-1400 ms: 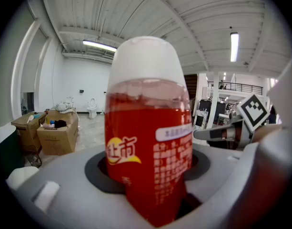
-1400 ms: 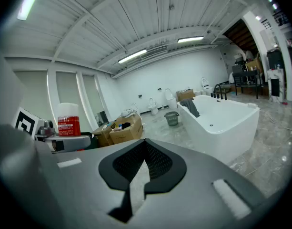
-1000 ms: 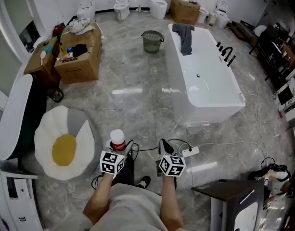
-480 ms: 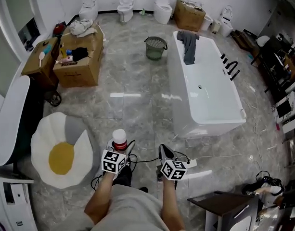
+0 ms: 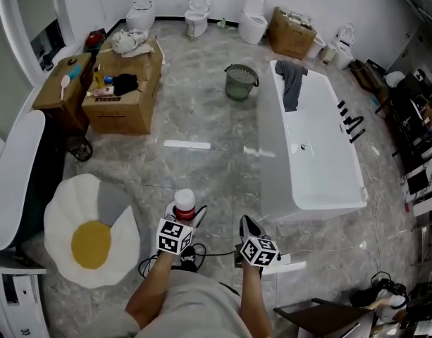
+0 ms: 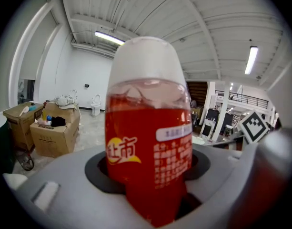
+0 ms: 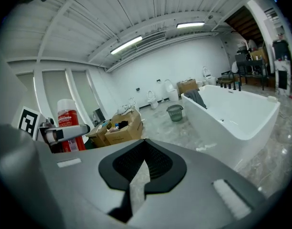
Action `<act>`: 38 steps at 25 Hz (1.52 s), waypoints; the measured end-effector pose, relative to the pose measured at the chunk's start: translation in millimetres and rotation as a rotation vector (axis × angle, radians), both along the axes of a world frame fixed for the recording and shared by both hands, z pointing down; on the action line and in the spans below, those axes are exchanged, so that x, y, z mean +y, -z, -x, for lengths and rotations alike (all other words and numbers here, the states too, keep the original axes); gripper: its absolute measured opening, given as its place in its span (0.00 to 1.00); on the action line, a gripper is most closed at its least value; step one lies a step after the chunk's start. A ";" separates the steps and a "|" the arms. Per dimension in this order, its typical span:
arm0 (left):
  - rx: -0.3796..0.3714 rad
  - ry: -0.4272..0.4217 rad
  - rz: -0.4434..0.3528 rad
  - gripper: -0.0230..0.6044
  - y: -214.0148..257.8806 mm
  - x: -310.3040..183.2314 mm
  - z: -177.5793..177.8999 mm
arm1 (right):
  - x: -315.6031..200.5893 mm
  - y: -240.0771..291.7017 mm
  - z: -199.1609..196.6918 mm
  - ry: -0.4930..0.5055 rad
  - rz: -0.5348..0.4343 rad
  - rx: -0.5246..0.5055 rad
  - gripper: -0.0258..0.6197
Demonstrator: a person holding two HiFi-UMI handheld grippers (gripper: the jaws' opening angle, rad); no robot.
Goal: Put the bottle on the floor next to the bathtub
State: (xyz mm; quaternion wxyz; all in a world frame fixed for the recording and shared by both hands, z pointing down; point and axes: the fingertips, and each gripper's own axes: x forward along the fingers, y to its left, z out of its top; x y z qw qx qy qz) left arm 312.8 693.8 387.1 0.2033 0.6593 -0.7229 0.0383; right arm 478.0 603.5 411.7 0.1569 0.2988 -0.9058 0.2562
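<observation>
- Bottle (image 6: 148, 137), red with a white cap, stands upright between the jaws of the left gripper (image 5: 184, 215), which is clamped round its lower body. The bottle's base is cut off at the bottom edge of the left gripper view.
- In the head view only the bottle's cap and red shoulder show; the rest is hidden behind the gripper's marker cube.
- Right gripper (image 7: 142, 171) has its jaws pressed together and holds nothing.
- Both grippers are held above the grey stone floor (image 5: 201, 118), near the closest end of the white bathtub (image 5: 272, 153) but apart from it.
- Grey cloth (image 5: 293, 83) hangs over the bathtub's far rim.
</observation>
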 end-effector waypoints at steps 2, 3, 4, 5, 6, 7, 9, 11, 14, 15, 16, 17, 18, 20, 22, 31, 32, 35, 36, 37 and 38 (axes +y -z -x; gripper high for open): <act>-0.007 -0.008 0.006 0.56 -2.6 -9.2 21.7 | -9.7 -4.3 19.5 -0.014 0.003 0.013 0.04; -0.001 -0.012 0.007 0.56 -3.1 -12.8 31.2 | -13.1 -6.3 27.4 -0.019 0.008 0.021 0.04; 0.013 -0.013 0.006 0.56 -3.5 -15.7 39.7 | -15.1 -8.0 34.0 -0.020 0.013 0.030 0.04; 0.032 -0.013 0.003 0.56 -3.7 -18.5 47.2 | -16.7 -9.2 39.5 -0.018 0.016 0.040 0.04; 0.048 -0.011 0.002 0.56 -4.3 -21.8 53.4 | -18.7 -9.9 43.8 -0.018 0.016 0.049 0.04; 0.059 -0.011 0.002 0.56 -5.4 -25.3 58.3 | -21.4 -10.8 47.0 -0.018 0.016 0.059 0.04; 0.066 -0.014 0.008 0.56 -8.7 -32.1 65.4 | -28.8 -14.4 51.1 -0.024 0.022 0.079 0.04; 0.072 -0.016 0.012 0.56 -11.1 -39.0 70.1 | -39.0 -20.0 52.0 -0.038 0.034 0.111 0.04; 0.078 -0.023 0.027 0.56 -17.5 -50.6 72.9 | -55.8 -31.2 48.3 -0.072 0.052 0.166 0.04; 0.078 -0.024 0.033 0.56 -20.4 -55.5 73.9 | -61.6 -35.0 48.0 -0.078 0.057 0.173 0.04; 0.079 -0.024 0.039 0.56 -23.7 -60.2 75.1 | -67.0 -38.6 48.4 -0.080 0.063 0.173 0.04; 0.080 -0.023 0.045 0.56 -27.3 -64.5 76.7 | -72.0 -42.3 49.7 -0.081 0.068 0.170 0.04; 0.079 -0.022 0.051 0.56 -30.7 -68.7 79.5 | -77.3 -46.1 52.3 -0.082 0.073 0.166 0.04; 0.069 -0.022 0.063 0.56 -35.9 -79.0 89.8 | -91.5 -52.4 61.1 -0.096 0.074 0.161 0.04; 0.057 -0.026 0.073 0.56 -38.7 -93.9 102.0 | -111.0 -54.9 72.9 -0.118 0.075 0.141 0.04; 0.034 -0.037 0.122 0.56 -41.9 -180.7 142.0 | -214.8 -51.5 111.3 -0.159 0.099 0.063 0.04; 0.032 -0.039 0.127 0.56 -41.4 -190.7 147.3 | -226.3 -51.2 116.6 -0.160 0.107 0.054 0.04; 0.015 -0.043 0.138 0.56 -36.8 -225.0 160.8 | -259.4 -48.2 130.6 -0.160 0.117 0.035 0.04; 0.008 -0.044 0.142 0.56 -35.4 -237.3 164.5 | -270.7 -47.2 133.8 -0.164 0.114 0.034 0.04; 0.001 -0.046 0.147 0.56 -34.5 -249.8 168.2 | -282.1 -46.6 136.6 -0.171 0.108 0.035 0.04; -0.004 -0.051 0.151 0.56 -34.2 -262.6 171.3 | -293.6 -46.3 139.3 -0.179 0.103 0.036 0.04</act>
